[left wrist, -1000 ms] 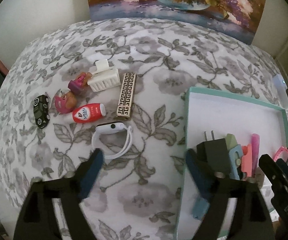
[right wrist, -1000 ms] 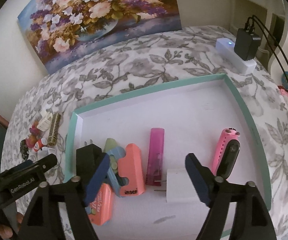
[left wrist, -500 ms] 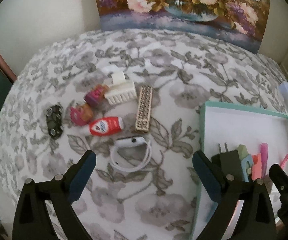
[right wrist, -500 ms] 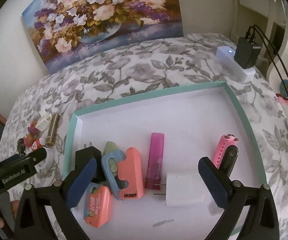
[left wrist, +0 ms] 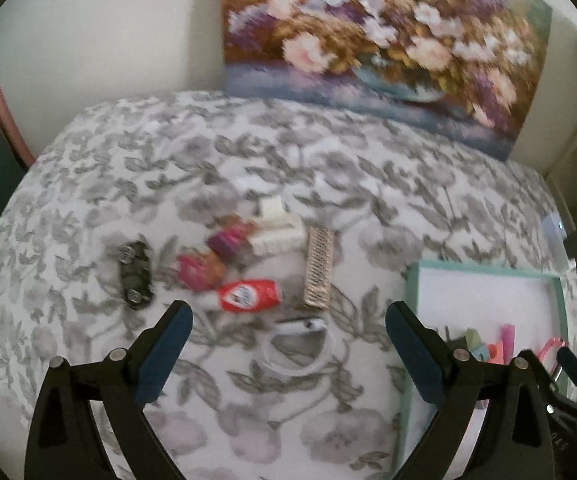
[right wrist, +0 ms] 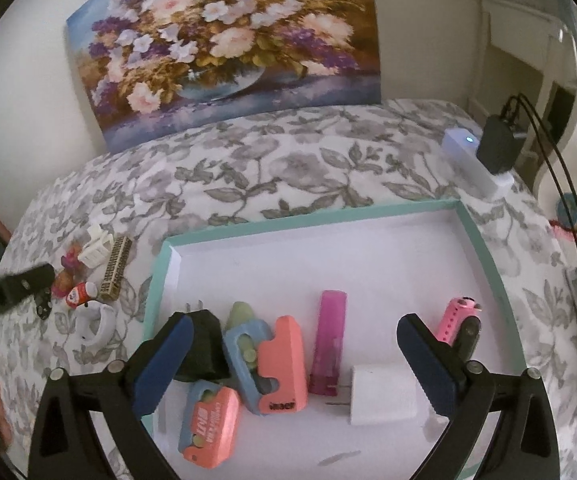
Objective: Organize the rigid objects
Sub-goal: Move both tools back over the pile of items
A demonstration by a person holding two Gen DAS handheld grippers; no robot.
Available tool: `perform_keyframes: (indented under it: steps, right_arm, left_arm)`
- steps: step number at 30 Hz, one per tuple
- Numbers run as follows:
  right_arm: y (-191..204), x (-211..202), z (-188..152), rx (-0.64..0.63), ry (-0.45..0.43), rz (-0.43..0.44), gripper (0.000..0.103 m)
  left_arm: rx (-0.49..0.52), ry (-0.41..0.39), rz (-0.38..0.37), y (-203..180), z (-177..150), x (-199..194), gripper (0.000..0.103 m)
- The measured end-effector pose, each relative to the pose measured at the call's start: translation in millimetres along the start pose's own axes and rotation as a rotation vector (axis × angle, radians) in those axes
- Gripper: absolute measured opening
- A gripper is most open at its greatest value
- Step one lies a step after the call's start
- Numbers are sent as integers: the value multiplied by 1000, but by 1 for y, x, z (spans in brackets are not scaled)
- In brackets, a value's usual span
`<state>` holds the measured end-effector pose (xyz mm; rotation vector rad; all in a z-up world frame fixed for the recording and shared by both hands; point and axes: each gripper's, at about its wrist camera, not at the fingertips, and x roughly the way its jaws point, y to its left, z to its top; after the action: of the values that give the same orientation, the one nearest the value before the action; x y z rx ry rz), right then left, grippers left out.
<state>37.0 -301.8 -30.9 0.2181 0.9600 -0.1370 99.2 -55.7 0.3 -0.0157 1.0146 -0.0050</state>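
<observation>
My left gripper point(left wrist: 288, 332) is open and empty above the floral cloth, with a white watch point(left wrist: 298, 346) lying between its fingers. Beyond it lie a red tube point(left wrist: 248, 294), a gold patterned bar point(left wrist: 319, 272), a white hair claw point(left wrist: 276, 230), two small dolls point(left wrist: 208, 260) and a dark toy car point(left wrist: 134, 274). My right gripper point(right wrist: 290, 340) is open and empty over the teal-rimmed white tray point(right wrist: 308, 212), which holds a black plug point(right wrist: 204, 344), a blue and a salmon holder point(right wrist: 282, 364), a purple lighter point(right wrist: 328, 340), a white charger point(right wrist: 382, 394), a pink watch point(right wrist: 456, 320) and an orange case point(right wrist: 208, 420).
A flower painting point(right wrist: 228, 48) leans on the wall behind the table. A white power strip with a black adapter point(right wrist: 484, 156) and cables sits at the back right. The table drops off at the left edge point(left wrist: 4, 216).
Both grippers have pulled back and risen, and both have opened wider. The left one has swung left from the tray toward the loose items. Nothing on the cloth or in the tray moved.
</observation>
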Motion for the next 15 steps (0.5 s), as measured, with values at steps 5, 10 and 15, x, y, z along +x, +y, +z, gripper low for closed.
perform_keyframes:
  steps: [5,10,15]
  right_arm:
    - [24,1,1,-42,18,35,103]
    - [52,-4,2,-82,-10,63,103]
    - [81,-6,7,-80,-19,135,103]
  left_arm:
    - [-48,-36,26,36,4,-10,97]
    - [-131,-84,76,85,8,-18,97]
    - [-197,-76,119,124,6,-16,97]
